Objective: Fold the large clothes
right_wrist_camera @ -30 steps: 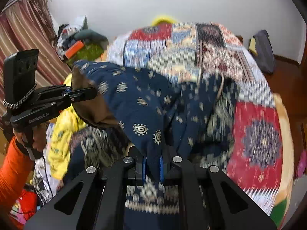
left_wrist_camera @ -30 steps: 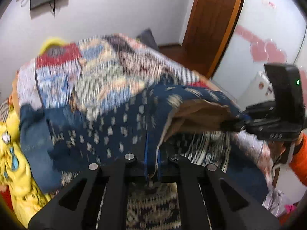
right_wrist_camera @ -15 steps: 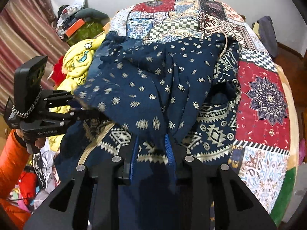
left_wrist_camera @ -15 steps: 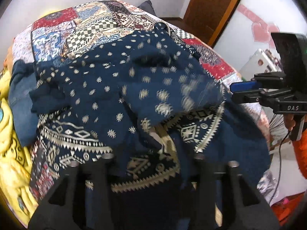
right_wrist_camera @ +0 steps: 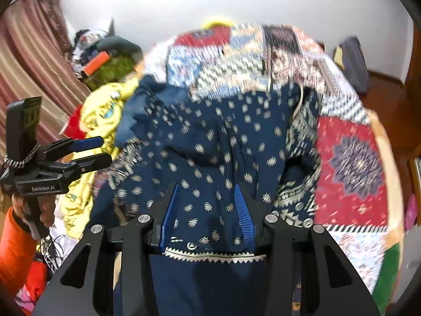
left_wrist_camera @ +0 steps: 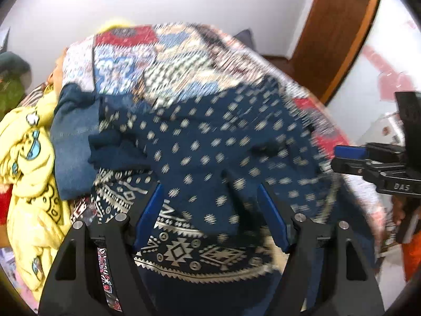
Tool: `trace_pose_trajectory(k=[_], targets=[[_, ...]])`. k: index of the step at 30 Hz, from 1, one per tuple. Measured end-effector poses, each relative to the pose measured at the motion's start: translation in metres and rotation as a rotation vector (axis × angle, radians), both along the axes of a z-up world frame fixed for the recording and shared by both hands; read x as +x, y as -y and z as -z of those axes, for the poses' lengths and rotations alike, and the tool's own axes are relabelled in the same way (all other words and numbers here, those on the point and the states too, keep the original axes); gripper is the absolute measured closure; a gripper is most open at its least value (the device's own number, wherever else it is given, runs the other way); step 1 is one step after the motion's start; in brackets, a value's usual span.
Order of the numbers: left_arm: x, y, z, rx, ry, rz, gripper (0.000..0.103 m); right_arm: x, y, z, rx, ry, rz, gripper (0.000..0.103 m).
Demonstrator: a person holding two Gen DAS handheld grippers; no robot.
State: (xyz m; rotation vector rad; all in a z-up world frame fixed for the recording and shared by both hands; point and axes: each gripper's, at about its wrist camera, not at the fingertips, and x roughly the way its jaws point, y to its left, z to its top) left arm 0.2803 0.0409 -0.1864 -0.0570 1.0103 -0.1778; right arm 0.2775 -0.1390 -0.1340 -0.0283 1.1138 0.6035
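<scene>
Two grippers, each with jaws spread wide and holding nothing: the left gripper and right gripper hover over one navy patterned garment, which lies bunched beneath and ahead of both on the patchwork bedspread, beside one yellow garment

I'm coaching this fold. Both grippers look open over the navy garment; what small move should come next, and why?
Probably lower the left gripper and right gripper to pinch the near patterned hem. Both are open, and the navy garment lies bunched and uneven on the quilt.
</scene>
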Motion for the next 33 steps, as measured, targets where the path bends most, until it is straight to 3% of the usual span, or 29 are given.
trace_pose_trajectory(k=[3,5,8,11,16,20,26,29,31,33], targets=[[0.004,0.002,0.038,0.071,-0.058,-0.029,0.031,0.007,-0.004,0.038,-0.065,-0.067,0.016,0.064],[0.004,-0.002,0.057,0.072,-0.103,-0.042,0.031,0.008,0.002,0.053,-0.085,-0.1,0.024,0.064],[-0.002,-0.022,0.074,-0.019,-0.135,-0.067,0.03,0.007,0.015,0.067,-0.063,-0.134,0.03,0.064],[-0.006,-0.041,0.069,-0.071,-0.158,-0.096,0.03,0.009,0.024,0.052,-0.039,-0.125,0.03,0.064],[-0.002,-0.074,0.031,-0.026,-0.06,-0.13,0.029,0.019,0.035,0.019,-0.067,0.003,0.037,0.064],[0.023,-0.106,0.017,-0.024,-0.02,-0.204,0.027,0.041,0.045,0.01,-0.058,0.043,0.092,0.063],[0.078,-0.14,0.037,-0.249,-0.068,-0.297,0.027,0.088,0.059,0.02,-0.034,0.031,0.202,0.063],[0.104,-0.145,0.052,-0.457,-0.073,-0.265,0.027,0.113,0.058,0.026,-0.035,0.017,0.226,0.063],[0.119,-0.145,0.061,-0.499,-0.084,-0.267,0.032,0.132,0.058,0.033,-0.043,0.003,0.248,0.063],[0.138,-0.142,0.071,-0.485,-0.098,-0.25,0.046,0.146,0.056,0.04,-0.035,-0.016,0.253,0.063]])
